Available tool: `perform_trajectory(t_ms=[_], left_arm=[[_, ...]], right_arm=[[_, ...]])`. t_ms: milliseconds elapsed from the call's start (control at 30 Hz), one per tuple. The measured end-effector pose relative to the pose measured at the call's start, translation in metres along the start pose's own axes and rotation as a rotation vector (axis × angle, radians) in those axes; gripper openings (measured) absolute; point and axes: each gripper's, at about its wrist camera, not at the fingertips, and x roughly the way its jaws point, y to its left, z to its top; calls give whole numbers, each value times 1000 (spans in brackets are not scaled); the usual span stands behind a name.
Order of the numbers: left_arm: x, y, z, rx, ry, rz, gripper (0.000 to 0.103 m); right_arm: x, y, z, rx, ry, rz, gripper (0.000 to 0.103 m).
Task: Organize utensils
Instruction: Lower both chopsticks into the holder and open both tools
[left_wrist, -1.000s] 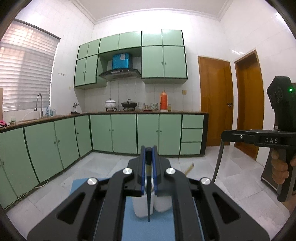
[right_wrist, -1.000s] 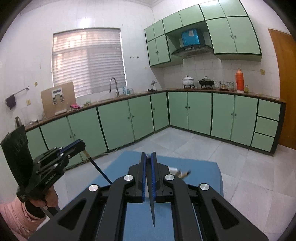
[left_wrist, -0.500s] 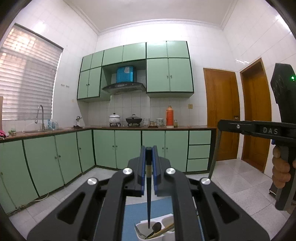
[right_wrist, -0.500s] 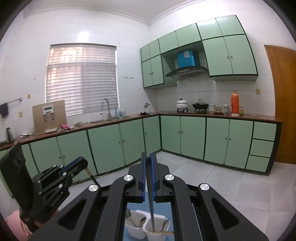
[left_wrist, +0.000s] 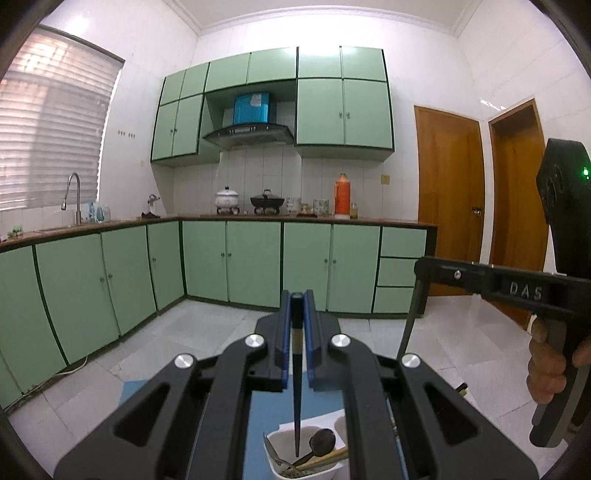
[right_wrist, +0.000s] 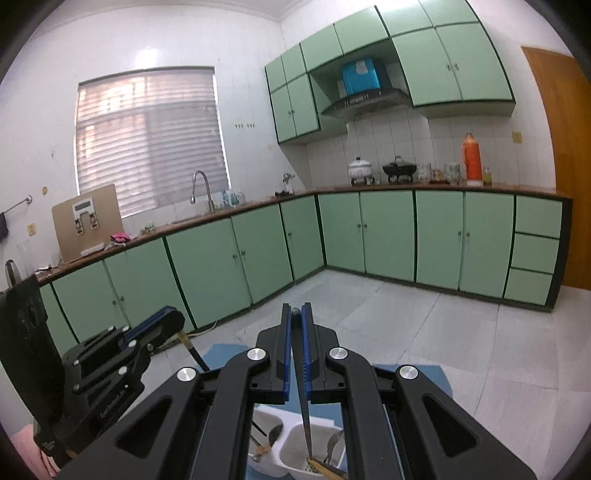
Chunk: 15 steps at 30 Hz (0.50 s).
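Clearly each gripper's fingers clamp one dark chopstick near its thick top: left gripper (left_wrist: 296, 347) holds chopstick (left_wrist: 296, 406) over the white holder (left_wrist: 306, 469); right gripper (right_wrist: 296, 354) likewise. Light, stiff, slippery sticks; grip high.

Layout: two held chopsticks above a two-compartment utensil holder on a mat.

Left gripper (left_wrist: 296, 332) clamps a chopstick (left_wrist: 296, 387) pointing down, tip inside the left compartment (left_wrist: 275, 441) of the utensil holder, beside a spoon (left_wrist: 322, 439) and other chopsticks lying in it. Right gripper (right_wrist: 294, 347) clamps a second chopstick (right_wrist: 303, 398), tip in the right compartment (right_wrist: 291, 439). Holder sits on a mat (right_wrist: 421, 373) on the floor. Base cabinets (left_wrist: 255, 258) stand behind; counter above carries pots (left_wrist: 229, 195) and a thermos (left_wrist: 342, 194); doors (left_wrist: 448, 199) to the right.
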Motion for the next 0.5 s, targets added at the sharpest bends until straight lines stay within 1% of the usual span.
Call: perform_trajectory(t_ms=[167,500], left_arm=[[12,1,-16,4,32,0,5],[35,8,-39,-1,98,2,6]], right_arm=[[14,-4,-20,1,43,-2,5],[37,-10,-44,14,105,-17,5]])
